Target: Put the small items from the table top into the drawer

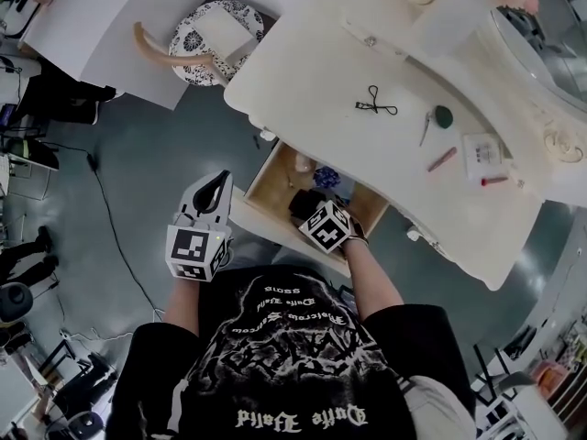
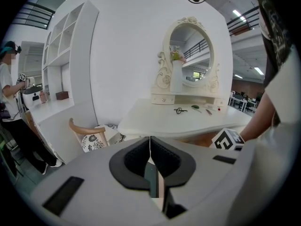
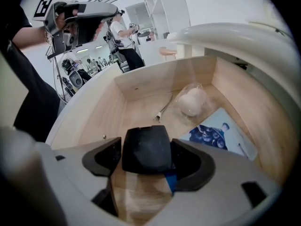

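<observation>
The wooden drawer [image 1: 268, 183] stands pulled out under the white dressing table [image 1: 321, 53]. My right gripper [image 1: 312, 211] hangs over it, shut on a black rounded case [image 3: 146, 149]. In the drawer lie a white puff in clear wrap [image 3: 191, 101], a blue-patterned packet [image 3: 211, 134] and a small metal tool [image 3: 162, 111]. On the table top rest a black eyelash curler [image 1: 376, 106], a green item [image 1: 444, 115], silver tweezers [image 1: 426, 128], a pink stick [image 1: 441, 159], a white card [image 1: 481, 154] and a red tube [image 1: 493, 181]. My left gripper [image 1: 218, 183] is shut and empty, left of the drawer.
A chair with a patterned cushion [image 1: 215, 30] stands left of the table. An oval mirror [image 2: 190, 55] rises at the table's back. Another person [image 2: 9, 107] stands at far left by white shelves [image 2: 61, 55]. Cables run over the grey floor [image 1: 119, 236].
</observation>
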`<state>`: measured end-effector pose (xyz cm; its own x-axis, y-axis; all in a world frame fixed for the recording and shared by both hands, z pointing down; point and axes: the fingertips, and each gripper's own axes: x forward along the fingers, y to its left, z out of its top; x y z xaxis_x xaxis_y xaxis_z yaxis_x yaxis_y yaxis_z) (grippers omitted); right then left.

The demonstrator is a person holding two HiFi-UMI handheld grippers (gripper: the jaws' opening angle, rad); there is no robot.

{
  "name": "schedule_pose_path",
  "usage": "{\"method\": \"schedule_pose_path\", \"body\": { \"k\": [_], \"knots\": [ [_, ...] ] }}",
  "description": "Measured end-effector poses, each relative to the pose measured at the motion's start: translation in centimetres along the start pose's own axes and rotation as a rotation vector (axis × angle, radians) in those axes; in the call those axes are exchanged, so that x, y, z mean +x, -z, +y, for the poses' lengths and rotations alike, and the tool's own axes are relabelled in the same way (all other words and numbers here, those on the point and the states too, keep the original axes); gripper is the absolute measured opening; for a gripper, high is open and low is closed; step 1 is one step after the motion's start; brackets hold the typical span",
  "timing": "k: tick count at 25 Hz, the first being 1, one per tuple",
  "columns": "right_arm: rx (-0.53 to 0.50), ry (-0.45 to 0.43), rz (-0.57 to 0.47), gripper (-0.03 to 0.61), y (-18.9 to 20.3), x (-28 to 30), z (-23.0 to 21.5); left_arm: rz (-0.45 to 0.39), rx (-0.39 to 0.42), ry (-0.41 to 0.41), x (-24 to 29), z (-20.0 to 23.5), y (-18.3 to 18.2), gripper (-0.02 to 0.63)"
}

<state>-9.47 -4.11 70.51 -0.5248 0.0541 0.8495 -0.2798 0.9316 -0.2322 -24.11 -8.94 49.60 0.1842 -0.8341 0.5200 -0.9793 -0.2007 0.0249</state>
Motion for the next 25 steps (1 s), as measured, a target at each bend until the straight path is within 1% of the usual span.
{"method": "schedule_pose_path", "body": {
  "k": [6, 10, 14, 17, 21, 25],
  "knots": [
    [-0.035, -0.025, 0.01, 0.334, 0.0, 0.0, 0.2, 0.014, 0.035, -0.001, -0.1, -0.1, 0.3, 0.018],
    [-0.002, -0.038, 0.008, 0.334, -0.1, -0.4, 0.1, 0.01, 0.016, -0.005, -0.1, -0.3, 0.2, 0.018],
    [0.069, -0.006, -0.065, 0.334, -1.1, -1.7, -0.6, 0.008, 0.019, 0.006, 0.0, -0.7, 0.1, 0.018],
    [0.084, 0.007, -0.109, 0.334, -1.8, -3.0, -1.1, 0.001, 0.013, 0.018, 0.3, -1.4, -0.1, 0.018],
    [0.128, 0.025, -0.169, 0.334, -2.6, -4.7, -1.1, -0.013, 0.003, 0.037, 0.6, -2.4, -0.3, 0.018],
    [0.17, 0.105, -0.238, 0.334, -3.3, -6.8, -1.8, -0.029, -0.009, 0.053, 0.9, -3.2, -0.7, 0.018]
  ]
}}
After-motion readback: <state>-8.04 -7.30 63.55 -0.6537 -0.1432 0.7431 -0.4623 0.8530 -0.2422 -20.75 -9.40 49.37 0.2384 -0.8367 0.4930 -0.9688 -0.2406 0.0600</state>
